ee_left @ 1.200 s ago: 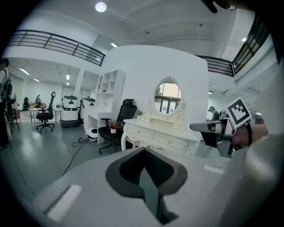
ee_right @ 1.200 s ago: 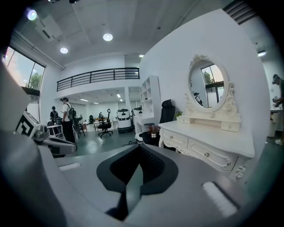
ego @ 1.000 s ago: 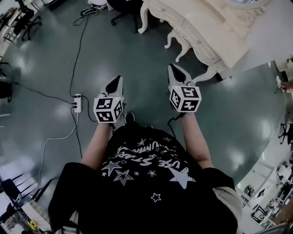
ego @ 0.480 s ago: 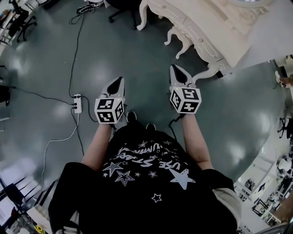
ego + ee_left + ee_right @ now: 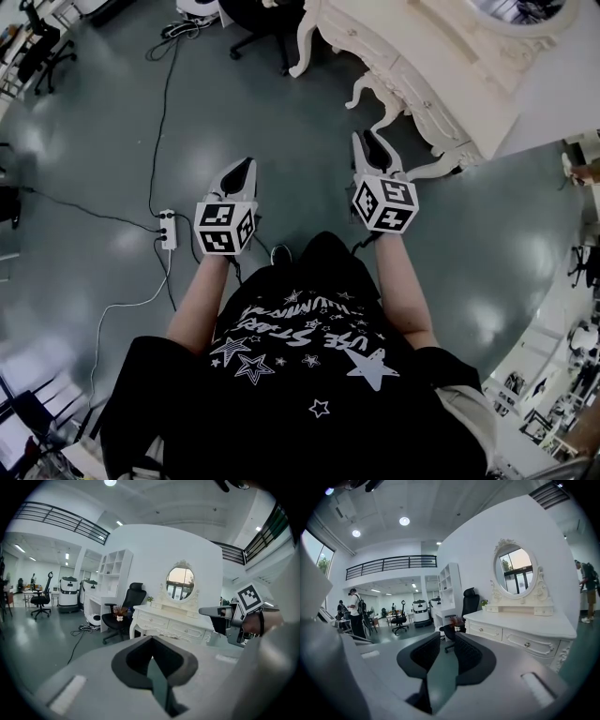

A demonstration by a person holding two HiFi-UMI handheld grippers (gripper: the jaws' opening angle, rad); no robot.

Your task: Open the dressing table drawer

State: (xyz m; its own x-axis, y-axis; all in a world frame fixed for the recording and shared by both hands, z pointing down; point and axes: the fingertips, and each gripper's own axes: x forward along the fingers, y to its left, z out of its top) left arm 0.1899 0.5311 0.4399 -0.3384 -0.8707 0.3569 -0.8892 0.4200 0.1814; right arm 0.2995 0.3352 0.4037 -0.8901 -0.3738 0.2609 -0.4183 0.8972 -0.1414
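The cream dressing table point(image 5: 448, 58) stands ahead and to the right, its carved drawer fronts point(image 5: 412, 101) facing me. My right gripper point(image 5: 376, 147) hangs in the air just short of the table's curved leg, touching nothing, its jaws a little apart and empty. In the right gripper view the drawers point(image 5: 525, 643) with small knobs lie to the right of the right gripper point(image 5: 449, 640). My left gripper point(image 5: 242, 171) floats over bare floor farther left, tips together, holding nothing. In the left gripper view the dressing table point(image 5: 171, 624) is some way beyond the left gripper point(image 5: 151, 638).
A black office chair point(image 5: 255, 17) stands left of the table. A white power strip point(image 5: 168, 230) with trailing cables lies on the grey floor at my left. An oval mirror point(image 5: 516, 570) tops the table. A person point(image 5: 356, 613) stands far left, another person point(image 5: 587, 590) at far right.
The dressing table has come nearer in the head view as the person walks toward it. Both grippers stay held out in front, the right one now close to the table's leg.
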